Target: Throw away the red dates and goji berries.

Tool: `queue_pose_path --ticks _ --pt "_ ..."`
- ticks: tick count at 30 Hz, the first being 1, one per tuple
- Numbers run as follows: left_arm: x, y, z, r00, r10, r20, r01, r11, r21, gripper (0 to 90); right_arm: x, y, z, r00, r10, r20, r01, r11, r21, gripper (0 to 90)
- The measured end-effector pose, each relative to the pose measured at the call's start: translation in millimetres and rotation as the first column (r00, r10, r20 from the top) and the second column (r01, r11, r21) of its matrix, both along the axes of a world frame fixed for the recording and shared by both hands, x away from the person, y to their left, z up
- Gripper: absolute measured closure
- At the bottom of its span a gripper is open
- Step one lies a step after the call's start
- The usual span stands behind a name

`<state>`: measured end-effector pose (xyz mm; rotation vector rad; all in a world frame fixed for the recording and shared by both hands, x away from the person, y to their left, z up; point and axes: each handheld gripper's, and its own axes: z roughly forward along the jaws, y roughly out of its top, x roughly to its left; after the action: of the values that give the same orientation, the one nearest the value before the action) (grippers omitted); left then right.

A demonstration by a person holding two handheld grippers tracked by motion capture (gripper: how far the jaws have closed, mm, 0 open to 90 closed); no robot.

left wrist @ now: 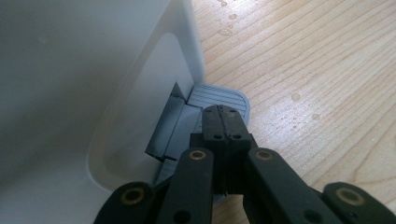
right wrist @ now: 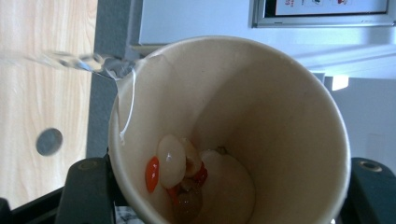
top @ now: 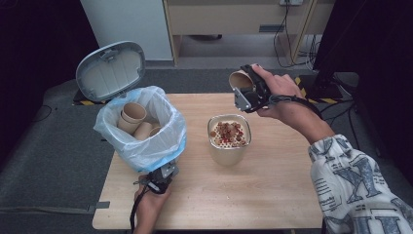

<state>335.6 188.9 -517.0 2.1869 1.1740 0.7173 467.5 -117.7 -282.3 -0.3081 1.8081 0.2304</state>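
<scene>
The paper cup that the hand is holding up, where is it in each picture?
High view: the paper cup sits top centre, tipped, clamped in the right gripper.
Right gripper view: the cup is seen from its mouth, leftover bits at the bottom.
Left gripper view: not here.
Shared landmark: the wooden table, also at the right gripper view's left edge.

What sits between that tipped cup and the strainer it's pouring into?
Nothing visible. The right claw holds the cup tilted over the table, above and behind the strainer, with open air between. The bin stands off to the left.
</scene>
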Motion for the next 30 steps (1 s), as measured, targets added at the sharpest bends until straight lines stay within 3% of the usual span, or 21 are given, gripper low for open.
queue_pose_path --ticks 2,21,27,30 --pt "0.1 0.1 0.0 1.0 -0.001 0.0 0.001 1.0 0.0 89.6 -0.1 0.7 -2.3 0.9999 -0.002 0.013 0.002 1.0 -0.022 32.8" --pt "0.0 0.0 0.1 1.0 0.0 0.0 0.0 1.0 0.001 89.6 0.5 -0.8 -2.3 0.9999 -0.006 0.012 0.007 1.0 -0.018 32.8" --pt "0.1 -0.1 -0.1 1.0 -0.001 0.001 0.001 1.0 0.001 89.6 0.2 0.3 -1.6 0.9998 -0.007 0.019 0.007 0.999 -0.035 32.8" --pt "0.1 -0.1 0.0 1.0 -0.003 0.001 0.003 1.0 0.003 89.6 -0.7 3.2 -0.5 0.999 -0.011 0.044 0.014 0.997 -0.073 32.8"
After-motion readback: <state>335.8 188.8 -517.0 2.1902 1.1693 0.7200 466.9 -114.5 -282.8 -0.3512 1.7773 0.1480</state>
